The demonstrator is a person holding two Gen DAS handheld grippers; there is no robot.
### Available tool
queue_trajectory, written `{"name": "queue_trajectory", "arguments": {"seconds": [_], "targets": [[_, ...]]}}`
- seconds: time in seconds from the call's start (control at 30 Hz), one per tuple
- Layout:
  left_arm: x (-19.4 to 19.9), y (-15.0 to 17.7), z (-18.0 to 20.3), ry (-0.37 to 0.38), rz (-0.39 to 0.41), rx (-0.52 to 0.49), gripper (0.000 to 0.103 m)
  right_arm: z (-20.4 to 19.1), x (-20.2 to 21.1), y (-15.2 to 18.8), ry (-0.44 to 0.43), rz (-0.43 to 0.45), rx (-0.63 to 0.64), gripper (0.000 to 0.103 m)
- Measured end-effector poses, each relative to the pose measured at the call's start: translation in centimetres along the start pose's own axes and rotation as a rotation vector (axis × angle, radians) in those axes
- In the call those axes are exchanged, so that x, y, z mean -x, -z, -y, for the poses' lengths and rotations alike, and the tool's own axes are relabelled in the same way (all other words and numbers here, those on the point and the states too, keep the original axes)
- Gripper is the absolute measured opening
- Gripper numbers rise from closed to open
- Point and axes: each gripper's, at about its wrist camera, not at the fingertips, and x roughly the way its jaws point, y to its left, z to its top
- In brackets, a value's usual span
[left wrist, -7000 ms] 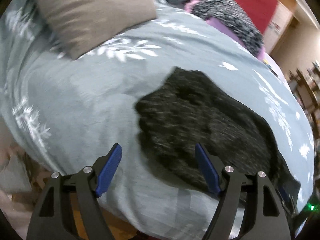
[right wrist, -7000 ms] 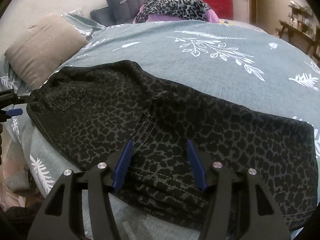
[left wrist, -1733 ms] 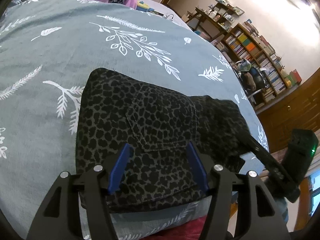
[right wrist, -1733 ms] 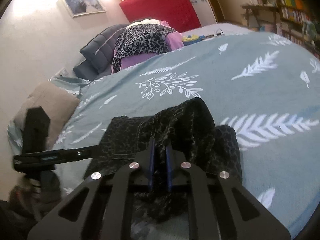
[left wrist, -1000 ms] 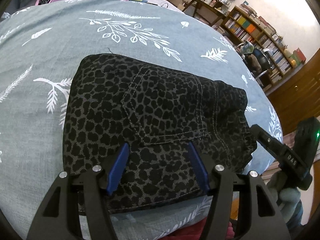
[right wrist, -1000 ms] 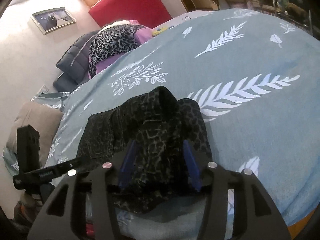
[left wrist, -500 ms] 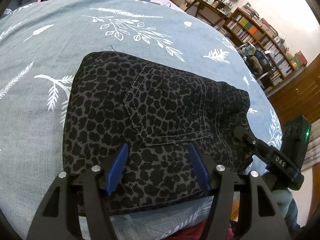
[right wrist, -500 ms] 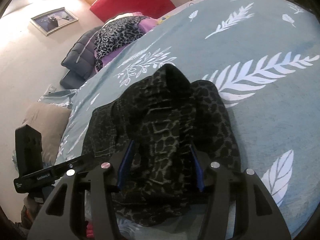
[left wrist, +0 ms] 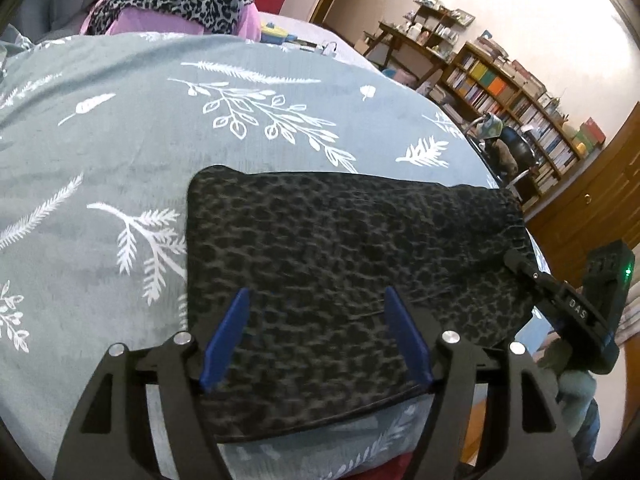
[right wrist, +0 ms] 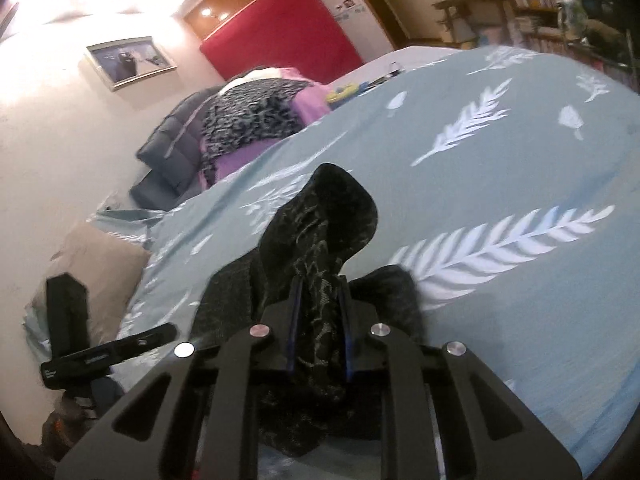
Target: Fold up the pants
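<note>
**Leopard-print pants lying folded on the bed, one end pinched**

Dark leopard-print denim is showing differently in the two views. The left wrist camera is looking down on the pants (left wrist: 344,264) as a flat, folded rectangle lying on the grey-green bedspread (left wrist: 120,140), near the bed's front edge, with white leaf prints all around. The left tongs (left wrist: 316,340) are hovering above the near part of the pants, their jaws opening and nothing pressed between the blue pads. At the right end of the pants, the right tongs (left wrist: 520,264) are appearing from the side, touching the cloth.

The right wrist camera is showing what the other view cannot: a bunched fold of the pants (right wrist: 320,240) is standing up in a hump between the closing jaws of the right tongs (right wrist: 319,320), the pads gripping the cloth. From this side the left tongs (right wrist: 160,334) are visible beyond the pants, in front of a tan pillow (right wrist: 100,264).

Behind the pants, at the head of the bed, a pile of leopard and purple clothing (right wrist: 256,120) is resting against dark cushions (right wrist: 168,148). Bookshelves (left wrist: 520,92) are filling the far wall.
</note>
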Motion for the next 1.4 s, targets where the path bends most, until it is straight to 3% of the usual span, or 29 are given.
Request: {"name": "queue_trajectory", "arguments": {"seconds": [0.17, 0.33, 0.43, 0.5, 0.57, 0.73, 0.93, 1.23, 1.4], "targets": [[-2.2, 1.1, -0.7, -0.027, -0.06, 0.004, 0.07, 4.6, -2.3, 2.6, 0.079, -0.074, -0.091, 0.016], [-3.8, 2.0, -1.4, -0.06, -0.1, -0.011, 0.07, 4.7, -2.2, 3.2, 0.068, -0.064, -0.08, 0.018], [-3.7, 1.9, -1.4, -0.063, -0.098, -0.01, 0.07, 4.2, -1.7, 2.6, 0.094, -0.055, -0.051, 0.025], [-3.4, 1.5, -1.4, -0.072, -0.083, -0.016, 0.07, 3.5, -0.9, 2.0, 0.143, -0.019, -0.026, 0.04], [-2.9, 0.8, -1.1, -0.077, -0.062, -0.021, 0.07, 2.7, 0.1, 1.3, 0.175, 0.04, -0.004, 0.045], [-3.3, -2.0, -0.4, -0.103, -0.019, -0.023, 0.07, -0.2, -0.3, -0.4, 0.124, 0.077, 0.076, 0.045], [-5.6, -4.9, -0.6, -0.127, 0.002, 0.005, 0.07, -1.2, -4.1, -1.1, 0.11, 0.029, 0.131, 0.045], [-9.4, -4.2, -1.7, -0.203, 0.004, -0.054, 0.07, 2.5, -8.3, 0.7, 0.167, -0.063, 0.097, 0.045], [-10.0, -3.5, -1.5, -0.219, 0.025, -0.09, 0.071, 3.3, -8.8, 1.9, 0.161, -0.06, 0.091, 0.045]]}}
